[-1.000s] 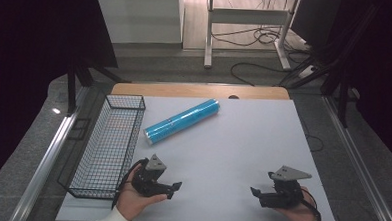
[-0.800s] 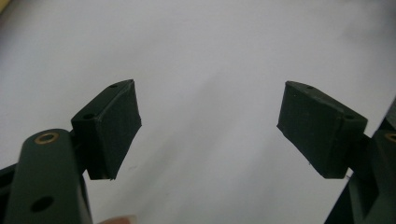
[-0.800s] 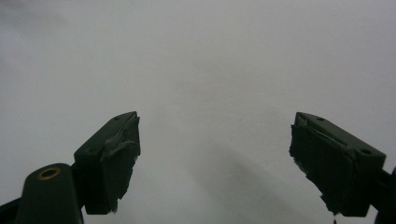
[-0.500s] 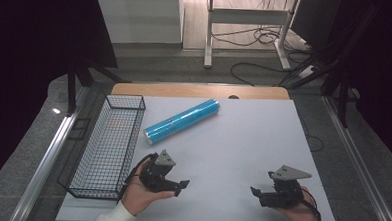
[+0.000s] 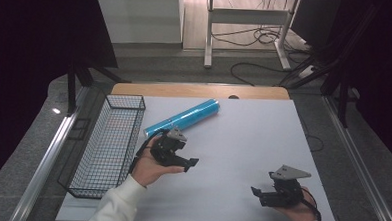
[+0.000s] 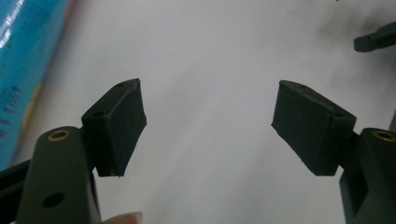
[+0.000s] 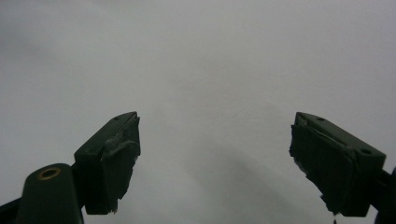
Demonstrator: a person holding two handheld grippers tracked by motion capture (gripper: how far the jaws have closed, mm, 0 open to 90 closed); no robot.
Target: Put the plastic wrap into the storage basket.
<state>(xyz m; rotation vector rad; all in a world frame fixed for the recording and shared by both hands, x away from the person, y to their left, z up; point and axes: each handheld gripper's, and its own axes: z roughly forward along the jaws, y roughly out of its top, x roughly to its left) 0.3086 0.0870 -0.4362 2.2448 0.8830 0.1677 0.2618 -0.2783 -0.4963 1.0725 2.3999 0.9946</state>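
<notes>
Roll (image 5: pixel 182 119) lay ungrasped on the bench (image 5: pixel 242 142); your left gripper (image 5: pixel 180 160) gaped beside it, right gripper (image 5: pixel 263 194) gaped too.

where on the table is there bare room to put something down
The widest bare patch lies on the white table, right of the blue roll and beyond the right gripper. Another lies between the two grippers. It is crowded at the left, where the left gripper sits between roll and wire basket.

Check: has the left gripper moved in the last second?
Yes. The left gripper has gone forward and a bit right, away from the basket's near end, and is now by the blue roll's near end, jaws open.
</notes>
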